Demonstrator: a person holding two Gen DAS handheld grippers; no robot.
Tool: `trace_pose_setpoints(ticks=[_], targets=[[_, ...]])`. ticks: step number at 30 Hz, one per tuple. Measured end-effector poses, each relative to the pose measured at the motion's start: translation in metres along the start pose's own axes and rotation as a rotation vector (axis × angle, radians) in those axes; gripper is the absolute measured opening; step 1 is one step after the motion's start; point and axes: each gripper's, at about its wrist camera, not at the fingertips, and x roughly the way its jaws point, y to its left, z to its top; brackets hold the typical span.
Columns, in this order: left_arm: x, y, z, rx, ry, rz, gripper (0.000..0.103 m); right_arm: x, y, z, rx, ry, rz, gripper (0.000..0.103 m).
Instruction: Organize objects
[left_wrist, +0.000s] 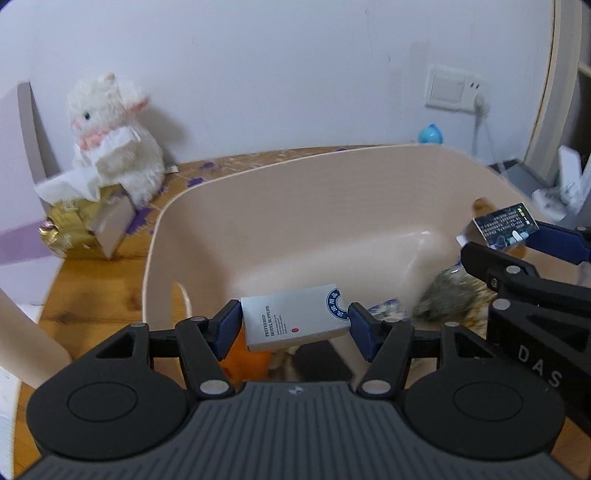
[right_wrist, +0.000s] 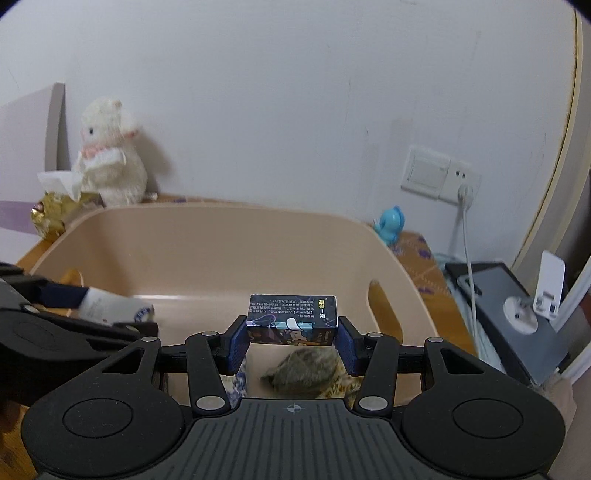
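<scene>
white box (left_wrist: 295, 317) in left gripper (left_wrist: 291, 326) | dark box (right_wrist: 293, 319) in right gripper (right_wrist: 292, 341) | over bin (right_wrist: 207, 236)

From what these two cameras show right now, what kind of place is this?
Probably a room in a home, perhaps a bedroom. A white plush rabbit sits against a plain wall beside a tissue pack on a wooden table, and a wall switch with a socket is nearby.

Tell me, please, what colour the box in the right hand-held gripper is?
Dark navy box with cartoon print and pale text; right wrist view shows it best.
</scene>
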Motion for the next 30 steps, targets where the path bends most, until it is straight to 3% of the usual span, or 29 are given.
trace_pose_setpoints(ticks=[2,10,14,21,30], targets=[[0.002,0.000,0.000,0.012,0.003,0.008,0.065,0.002,-0.001,-0.003,0.006,0.010,-0.002,0.056],[0.001,0.005,0.000,0.007,0.015,-0.019,0.066,-0.015,-0.014,-0.006,0.052,-0.033,0.005,0.068],[-0.007,0.008,-0.001,-0.014,0.004,-0.021,0.079,-0.029,-0.022,-0.009,0.079,-0.064,0.011,0.076],[-0.034,0.009,0.000,-0.028,-0.065,-0.035,0.091,-0.055,-0.027,-0.018,0.092,-0.103,0.009,0.078],[-0.070,0.007,-0.014,-0.007,-0.123,-0.036,0.092,-0.090,-0.025,-0.036,0.091,-0.153,0.009,0.083]])
